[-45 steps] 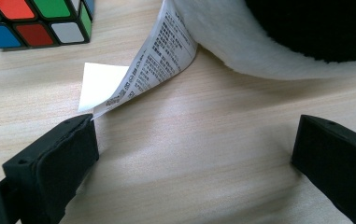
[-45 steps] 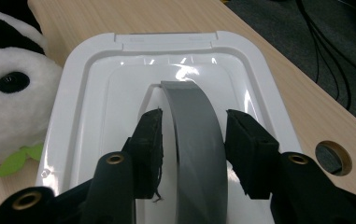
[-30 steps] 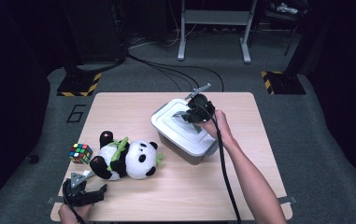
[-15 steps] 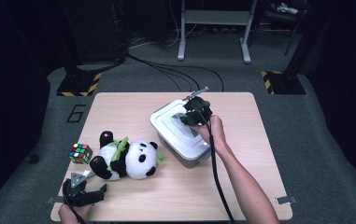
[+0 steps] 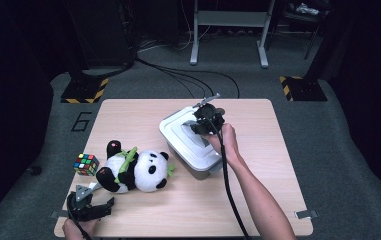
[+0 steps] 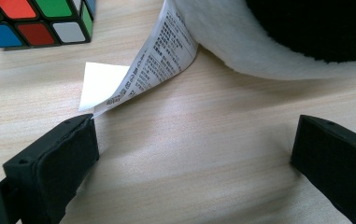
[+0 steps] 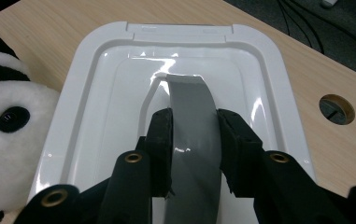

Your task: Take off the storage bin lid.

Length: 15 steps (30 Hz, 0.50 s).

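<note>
The grey handle [image 7: 192, 126] of the white box lid [image 7: 96, 60] is clamped by the right hand-held gripper [image 7: 193, 135]; left of the lid, beside the panda toy [image 5: 135, 170], the left hand-held gripper [image 6: 189, 144] is held released.

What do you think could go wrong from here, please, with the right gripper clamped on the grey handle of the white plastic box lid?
1. The right gripper pinches the smooth arched grey handle only at its sides, so it may slip out during a lift.
2. If the white plastic lid is latched, the whole grey box could lift or slide along the table.
3. The plush panda lies close beside the box, so a swinging lid might knock it.
</note>
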Available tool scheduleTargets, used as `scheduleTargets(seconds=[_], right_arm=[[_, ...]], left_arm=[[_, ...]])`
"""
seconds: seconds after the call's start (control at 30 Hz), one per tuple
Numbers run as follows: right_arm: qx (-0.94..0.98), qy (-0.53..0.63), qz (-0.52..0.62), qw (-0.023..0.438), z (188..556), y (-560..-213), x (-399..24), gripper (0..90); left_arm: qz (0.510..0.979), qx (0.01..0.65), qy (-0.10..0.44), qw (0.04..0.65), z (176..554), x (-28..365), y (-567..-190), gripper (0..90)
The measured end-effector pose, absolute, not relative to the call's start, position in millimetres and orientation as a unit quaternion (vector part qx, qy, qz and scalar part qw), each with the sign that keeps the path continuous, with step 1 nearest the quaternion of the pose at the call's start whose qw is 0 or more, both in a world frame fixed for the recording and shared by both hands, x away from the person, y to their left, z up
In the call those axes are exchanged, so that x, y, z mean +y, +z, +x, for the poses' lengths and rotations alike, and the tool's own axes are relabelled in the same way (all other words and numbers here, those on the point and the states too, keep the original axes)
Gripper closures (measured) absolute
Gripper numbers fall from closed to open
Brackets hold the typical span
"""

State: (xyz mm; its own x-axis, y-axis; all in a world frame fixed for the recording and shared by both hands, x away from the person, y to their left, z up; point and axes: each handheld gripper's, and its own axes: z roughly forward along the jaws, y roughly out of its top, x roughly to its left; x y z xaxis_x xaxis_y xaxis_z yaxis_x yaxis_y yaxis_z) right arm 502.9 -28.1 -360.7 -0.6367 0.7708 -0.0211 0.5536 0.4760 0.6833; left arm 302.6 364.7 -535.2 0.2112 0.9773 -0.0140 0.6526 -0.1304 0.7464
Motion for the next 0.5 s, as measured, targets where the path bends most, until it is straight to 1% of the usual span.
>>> scheduleTargets(seconds=[0.2, 0.5], right_arm=[[0.848, 0.328, 0.38, 0.173, 502.0, -357.7, -28.9, 66.8], [0.847, 0.336, 0.369, 0.185, 494.1, -339.5, -34.3, 66.7]], left_arm=[[0.708, 0.576, 0.251, 0.324, 302.6, 364.8, -535.3, 0.7], [0.707, 0.576, 0.25, 0.326, 302.5, 365.3, -535.3, 0.7]])
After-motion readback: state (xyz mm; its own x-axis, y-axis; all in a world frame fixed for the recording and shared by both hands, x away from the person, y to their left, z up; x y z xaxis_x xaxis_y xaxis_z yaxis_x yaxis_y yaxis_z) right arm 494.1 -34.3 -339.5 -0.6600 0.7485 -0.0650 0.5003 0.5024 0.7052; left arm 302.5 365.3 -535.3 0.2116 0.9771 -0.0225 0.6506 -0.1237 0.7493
